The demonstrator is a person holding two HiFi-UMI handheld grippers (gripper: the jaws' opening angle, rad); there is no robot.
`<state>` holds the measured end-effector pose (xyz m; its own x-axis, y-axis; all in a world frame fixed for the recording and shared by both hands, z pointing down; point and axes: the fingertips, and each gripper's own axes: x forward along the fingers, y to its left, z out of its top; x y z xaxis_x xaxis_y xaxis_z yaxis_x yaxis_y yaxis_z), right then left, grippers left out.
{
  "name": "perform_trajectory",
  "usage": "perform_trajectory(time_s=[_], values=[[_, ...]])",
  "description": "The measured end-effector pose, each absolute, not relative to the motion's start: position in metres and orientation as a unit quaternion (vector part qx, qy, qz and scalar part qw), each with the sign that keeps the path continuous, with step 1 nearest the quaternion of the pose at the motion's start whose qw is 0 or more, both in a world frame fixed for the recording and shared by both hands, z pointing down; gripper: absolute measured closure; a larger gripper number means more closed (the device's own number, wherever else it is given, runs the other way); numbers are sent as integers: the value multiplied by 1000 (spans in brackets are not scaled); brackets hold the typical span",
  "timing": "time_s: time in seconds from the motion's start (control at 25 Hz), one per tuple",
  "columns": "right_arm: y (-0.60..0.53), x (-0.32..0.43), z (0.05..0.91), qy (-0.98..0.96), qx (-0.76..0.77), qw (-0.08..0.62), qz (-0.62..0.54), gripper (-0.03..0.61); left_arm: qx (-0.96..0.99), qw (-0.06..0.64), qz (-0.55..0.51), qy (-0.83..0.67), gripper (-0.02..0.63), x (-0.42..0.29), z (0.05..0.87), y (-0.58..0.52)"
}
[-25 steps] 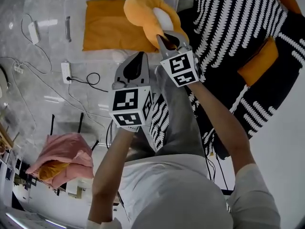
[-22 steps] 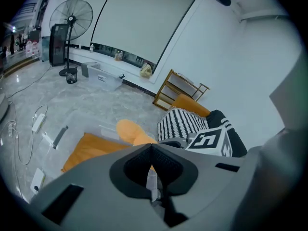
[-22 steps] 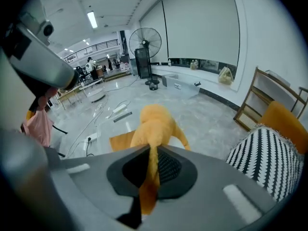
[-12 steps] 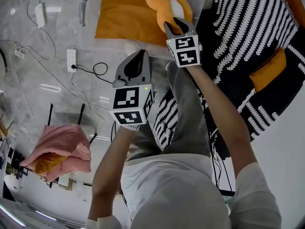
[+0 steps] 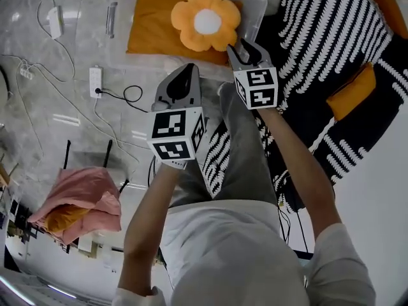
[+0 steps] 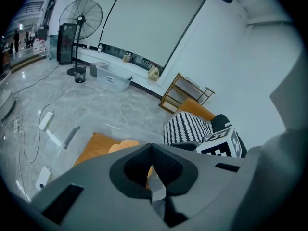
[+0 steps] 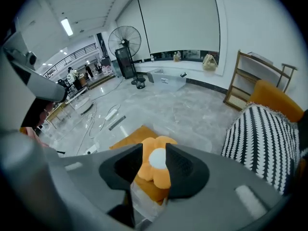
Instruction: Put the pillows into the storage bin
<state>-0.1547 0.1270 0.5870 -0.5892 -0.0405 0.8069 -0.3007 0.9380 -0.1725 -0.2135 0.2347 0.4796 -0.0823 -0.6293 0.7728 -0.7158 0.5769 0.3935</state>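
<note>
An orange flower pillow (image 5: 205, 21) with a white centre lies flat in the clear storage bin (image 5: 254, 6), on top of a flat orange pillow (image 5: 150, 30). My right gripper (image 5: 247, 48) hovers just short of the bin's near rim. Its jaws have just been opening and stand open with nothing between them. In the right gripper view the flower pillow (image 7: 156, 165) shows beyond the gap of the gripper (image 7: 154, 150). My left gripper (image 5: 182, 81) hangs nearer to me, short of the bin, with its jaws together and empty (image 6: 151, 146).
A black-and-white striped cushion (image 5: 331, 37) and an orange cushion (image 5: 347, 91) lie on the right. A power strip (image 5: 96, 81) with cables is left of the bin. A pink pillow (image 5: 86, 203) sits at the lower left. A standing fan (image 6: 79, 32) is far off.
The flower pillow was folded in my right gripper over the bin; now it lies flat inside. The right jaws have opened and drawn back. The left gripper has shifted slightly.
</note>
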Motion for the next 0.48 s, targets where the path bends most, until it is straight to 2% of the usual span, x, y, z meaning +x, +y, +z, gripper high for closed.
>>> perform_trajectory(time_s=[0.48], values=[[39, -63, 532, -882, 201, 392, 168, 370, 546, 479, 88, -681, 604, -146, 457, 141]])
